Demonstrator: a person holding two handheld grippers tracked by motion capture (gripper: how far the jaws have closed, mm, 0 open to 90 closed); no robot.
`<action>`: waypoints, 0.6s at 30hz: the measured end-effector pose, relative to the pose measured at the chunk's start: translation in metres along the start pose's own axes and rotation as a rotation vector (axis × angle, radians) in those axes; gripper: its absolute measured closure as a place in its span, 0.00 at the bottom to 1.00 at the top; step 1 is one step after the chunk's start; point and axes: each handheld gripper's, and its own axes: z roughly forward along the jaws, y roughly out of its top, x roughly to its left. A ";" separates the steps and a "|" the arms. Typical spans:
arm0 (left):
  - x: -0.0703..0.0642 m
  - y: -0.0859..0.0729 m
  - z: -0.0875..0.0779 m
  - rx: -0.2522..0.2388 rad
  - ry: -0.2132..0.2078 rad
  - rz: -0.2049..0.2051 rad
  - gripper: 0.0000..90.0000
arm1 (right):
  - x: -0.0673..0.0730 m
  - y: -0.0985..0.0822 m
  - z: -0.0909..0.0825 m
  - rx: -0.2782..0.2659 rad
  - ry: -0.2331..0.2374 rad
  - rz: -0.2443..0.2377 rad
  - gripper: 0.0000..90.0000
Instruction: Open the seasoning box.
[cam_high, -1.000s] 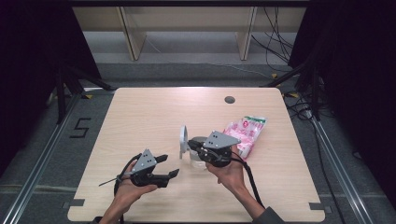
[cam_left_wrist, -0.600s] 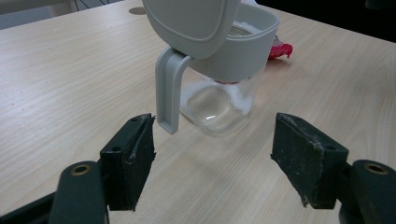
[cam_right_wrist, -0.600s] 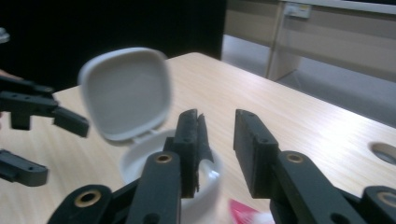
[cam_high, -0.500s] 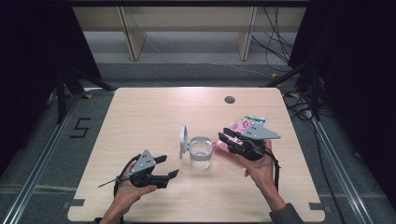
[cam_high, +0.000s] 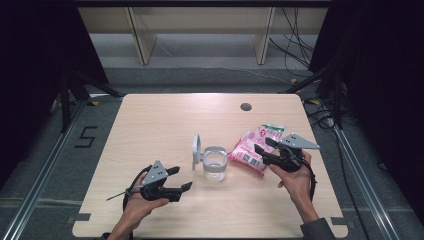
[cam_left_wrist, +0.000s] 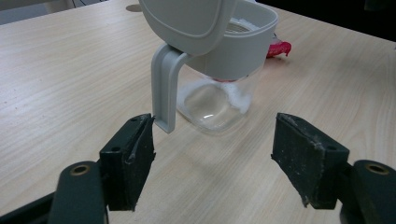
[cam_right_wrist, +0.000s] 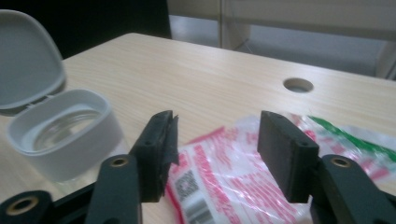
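Hovering right gripper (cam_high: 262, 148) over pink bag (cam_high: 252, 150), jaws just spreading, nothing pinched; jar (cam_high: 215, 163) lid flipped up for filling; left gripper (cam_high: 181, 178) spread, idle.

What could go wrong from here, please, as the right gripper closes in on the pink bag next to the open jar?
1. The right gripper, whose jaws have just been opening, hovers over the pink bag; the slack plastic may slip or tear when pinched.
2. The bag lies close beside the jar; lifting it could nudge the jar.
3. The jar's lid stands upright on its hinge, so a swinging bag may knock it shut.
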 end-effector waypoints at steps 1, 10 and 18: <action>0.002 0.000 -0.001 0.009 0.003 0.025 0.32 | -0.002 -0.002 -0.001 0.017 -0.009 0.017 0.49; 0.001 0.000 0.001 -0.001 -0.001 -0.017 0.32 | -0.024 -0.017 -0.001 0.063 -0.081 0.120 0.40; 0.001 0.000 0.000 0.010 0.010 -0.012 0.32 | -0.038 -0.030 0.004 0.084 -0.096 0.110 0.37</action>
